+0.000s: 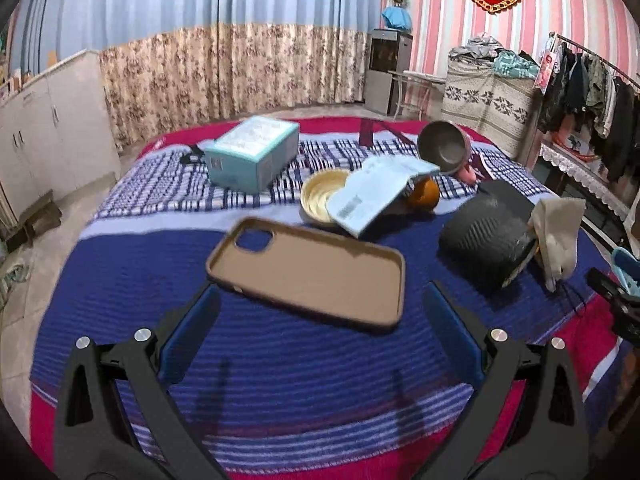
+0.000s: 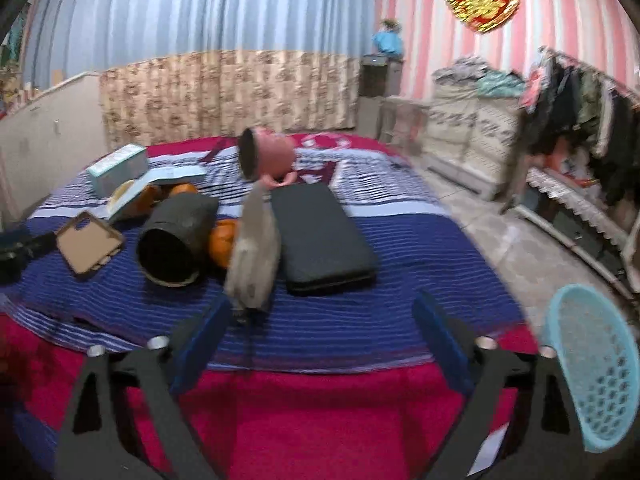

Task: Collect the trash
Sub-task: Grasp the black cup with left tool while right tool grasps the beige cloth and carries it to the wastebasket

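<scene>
Trash: You have a few things to choose from on the bed (image 1: pixel 280 368). The nearest is the brown phone case (image 1: pixel 308 272), lying flat with its hollow side up, just past your left tool (image 1: pixel 320 312). A floppy beige paper bag (image 2: pixel 254 256) stands just ahead of your right tool (image 2: pixel 322 320). I cannot tell which ones really count as trash.

Trash bin: The light blue basket (image 2: pixel 592 368) sits low at the right of the right view, off the edge of the bed. It is likely there so you can drop things in without reaching far.

Left tool: Its two fingers are wide apart and hold nothing. They point down at the bed with the phone case just beyond their tips, so it looks lined up for that case.

Right tool: Its fingers are apart too, and empty. The paper bag is near the left finger but not between the two pads.

Other things: A black tube-shaped bin (image 2: pixel 176 236) lies on its side with its mouth toward you. An orange fruit (image 2: pixel 224 246) is tucked beside it. A flat black case (image 2: pixel 320 236) lies next to the bag. Farther back are a pale blue box (image 1: pixel 252 154), a yellow bowl (image 1: pixel 320 196) under an open booklet (image 1: pixel 376 194), and a pink pot (image 2: pixel 266 156) tipped over.

Watch out: The bag is soft and may fold when you pinch it.
</scene>
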`<action>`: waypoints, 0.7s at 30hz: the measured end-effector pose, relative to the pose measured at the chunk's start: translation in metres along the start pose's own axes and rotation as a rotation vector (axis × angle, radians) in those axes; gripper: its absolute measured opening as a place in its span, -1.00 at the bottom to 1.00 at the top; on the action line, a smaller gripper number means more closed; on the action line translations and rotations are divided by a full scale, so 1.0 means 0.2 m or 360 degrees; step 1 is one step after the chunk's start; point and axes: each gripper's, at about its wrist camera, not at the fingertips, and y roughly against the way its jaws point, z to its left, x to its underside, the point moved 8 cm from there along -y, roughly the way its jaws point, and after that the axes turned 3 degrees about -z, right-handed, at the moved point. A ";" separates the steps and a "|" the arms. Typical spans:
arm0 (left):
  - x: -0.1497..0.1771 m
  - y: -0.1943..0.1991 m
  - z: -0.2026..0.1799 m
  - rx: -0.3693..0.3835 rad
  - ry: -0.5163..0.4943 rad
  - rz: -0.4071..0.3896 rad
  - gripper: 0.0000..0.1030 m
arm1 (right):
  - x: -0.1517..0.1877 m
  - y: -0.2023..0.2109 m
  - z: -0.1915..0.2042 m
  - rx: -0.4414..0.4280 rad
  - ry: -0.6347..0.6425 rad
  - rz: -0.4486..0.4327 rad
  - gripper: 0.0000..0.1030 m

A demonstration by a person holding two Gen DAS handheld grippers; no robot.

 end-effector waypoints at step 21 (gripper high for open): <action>-0.03 -0.02 -0.42 0.0111 -0.0130 0.0041 0.89 | 0.02 0.00 -0.06 -0.0153 -0.0081 -0.0014 -0.56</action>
